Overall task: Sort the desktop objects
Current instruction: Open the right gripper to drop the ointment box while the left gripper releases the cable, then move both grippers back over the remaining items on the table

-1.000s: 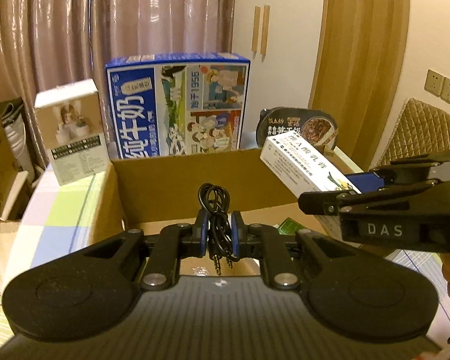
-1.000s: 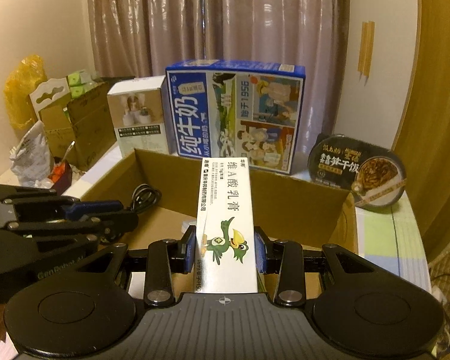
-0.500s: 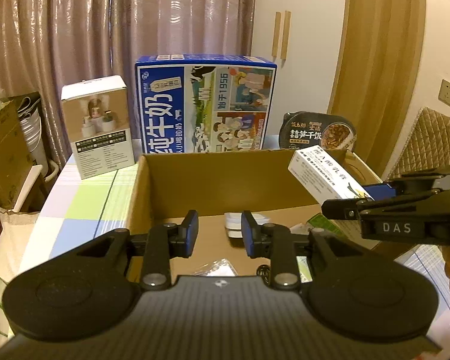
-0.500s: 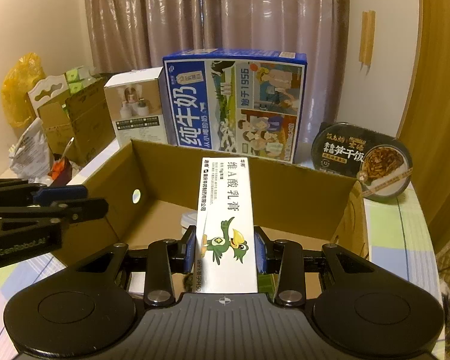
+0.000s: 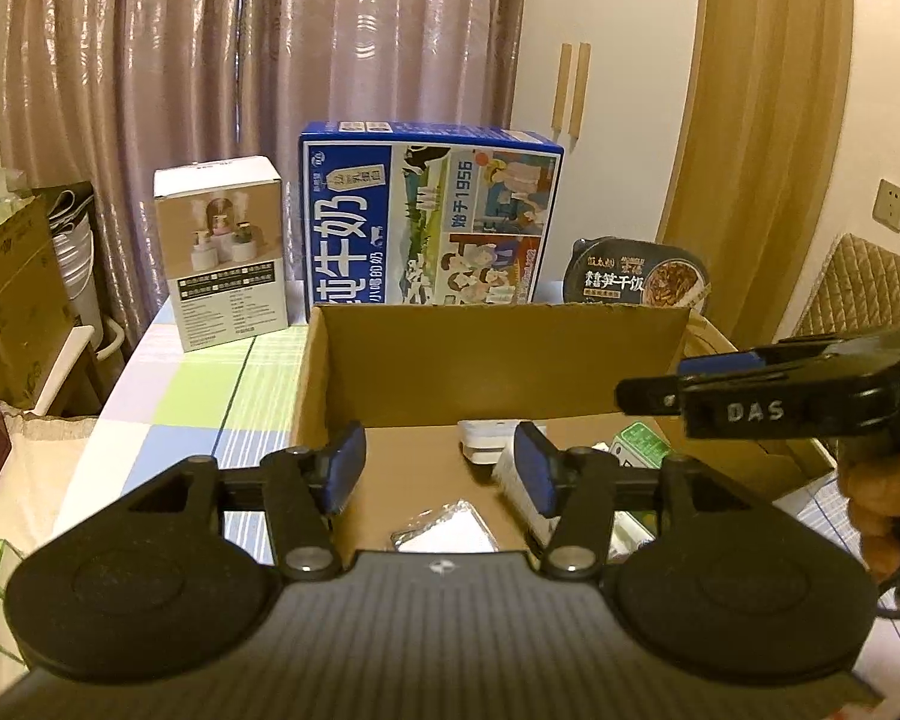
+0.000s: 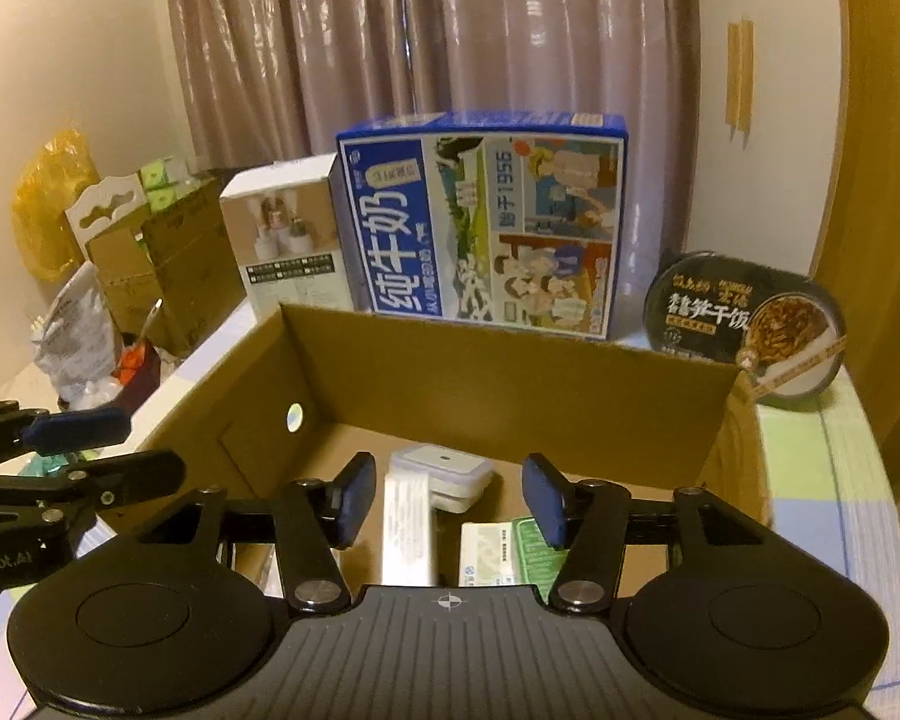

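We hold both the left hand-held gripper [image 5: 438, 474] and right hand-held gripper [image 6: 447, 501] spread apart and empty over the cardboard box [image 6: 510, 372], the long white carton [image 6: 409, 531] lying lengthwise directly below the right one.

Two matte black handheld tongs: the left tongs [image 5: 438, 474] and right tongs [image 6: 447, 501] each carry blue pads on jointed black fingers pinned with silver screws, two round domed discs and a ribbed grey housing. White "DAS" lettering marks the right unit's side; bare skin shows at the hand [image 5: 876, 498].
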Demonstrator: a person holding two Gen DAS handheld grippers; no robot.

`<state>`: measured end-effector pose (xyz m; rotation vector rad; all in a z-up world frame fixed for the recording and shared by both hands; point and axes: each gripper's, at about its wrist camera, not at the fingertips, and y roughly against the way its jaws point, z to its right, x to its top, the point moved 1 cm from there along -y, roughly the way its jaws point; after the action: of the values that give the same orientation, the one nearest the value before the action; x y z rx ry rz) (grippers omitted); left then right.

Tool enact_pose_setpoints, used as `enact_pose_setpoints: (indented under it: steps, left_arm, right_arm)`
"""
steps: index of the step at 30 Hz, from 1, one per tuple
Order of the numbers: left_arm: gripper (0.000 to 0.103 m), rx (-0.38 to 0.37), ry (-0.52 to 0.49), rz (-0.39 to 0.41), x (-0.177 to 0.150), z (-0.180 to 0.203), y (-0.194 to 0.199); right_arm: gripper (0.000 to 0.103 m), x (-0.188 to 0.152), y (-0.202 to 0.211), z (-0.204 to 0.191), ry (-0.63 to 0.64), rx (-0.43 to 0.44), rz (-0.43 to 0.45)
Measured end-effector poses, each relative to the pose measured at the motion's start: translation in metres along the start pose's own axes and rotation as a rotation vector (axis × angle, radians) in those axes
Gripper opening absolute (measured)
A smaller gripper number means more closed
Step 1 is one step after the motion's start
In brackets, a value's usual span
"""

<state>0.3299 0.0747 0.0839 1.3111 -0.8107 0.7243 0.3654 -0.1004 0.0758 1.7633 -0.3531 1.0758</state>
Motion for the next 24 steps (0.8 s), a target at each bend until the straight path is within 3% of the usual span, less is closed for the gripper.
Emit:
enact_pose_setpoints:
  steps: [5, 10, 16, 24]
  left_arm:
    - [0.062, 0.005, 0.001, 0.012, -0.008, -0.002, 0.023]
    - [0.067, 0.020, 0.013, 0.012, -0.020, -0.006, 0.051]
    - [0.075, 0.028, 0.040, -0.028, -0.049, -0.012, 0.084]
    - [0.086, 0.037, 0.049, -0.096, -0.099, -0.009, 0.120]
  right_arm:
    - [0.056, -0.010, 0.035, 0.000, -0.022, 0.002, 0.034]
    - [0.068, -0.035, 0.074, -0.005, -0.036, 0.013, 0.046]
    - [0.082, -0.086, 0.106, -0.017, 0.023, 0.010, -0.001]
    - [0.087, -0.157, 0.137, -0.018, -0.017, 0.003, -0.102]
